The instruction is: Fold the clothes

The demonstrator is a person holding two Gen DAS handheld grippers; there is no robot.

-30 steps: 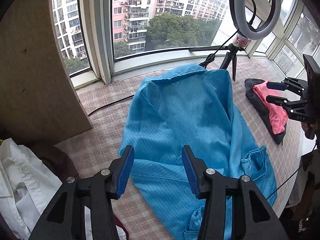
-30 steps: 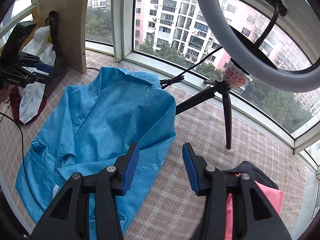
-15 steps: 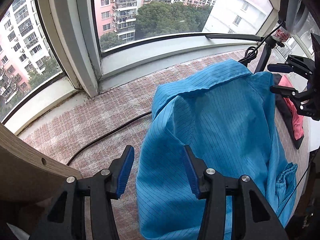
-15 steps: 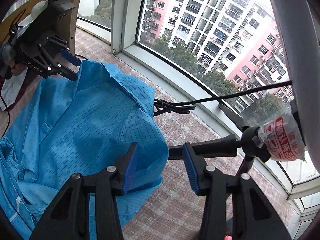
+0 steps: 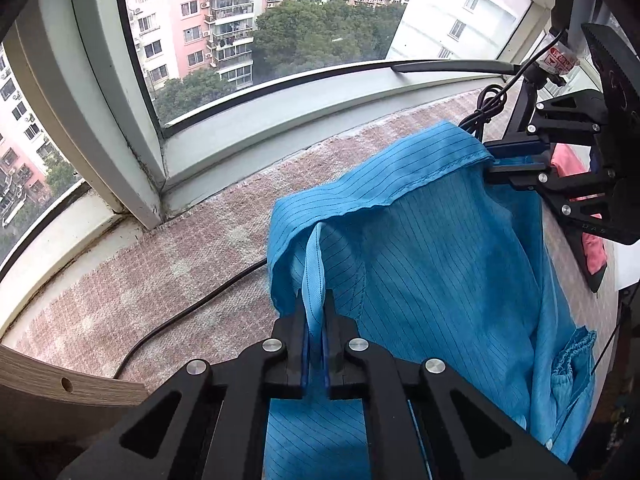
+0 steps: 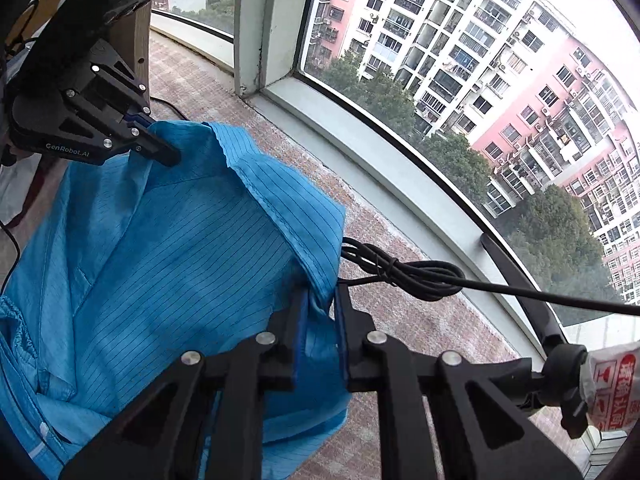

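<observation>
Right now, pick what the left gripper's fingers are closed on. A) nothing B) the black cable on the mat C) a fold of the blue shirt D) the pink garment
C: in the left wrist view the left gripper pinches a fold of the blue shirt between its pads.

My left gripper [image 5: 315, 320] pinches a raised fold of the blue pinstriped fabric shirt [image 5: 432, 264]. Opposite, my right gripper [image 5: 494, 158] clamps the collar corner. A black cable [image 5: 192, 310] crosses the pink checked mat [image 5: 160, 264] beside the shirt.
</observation>
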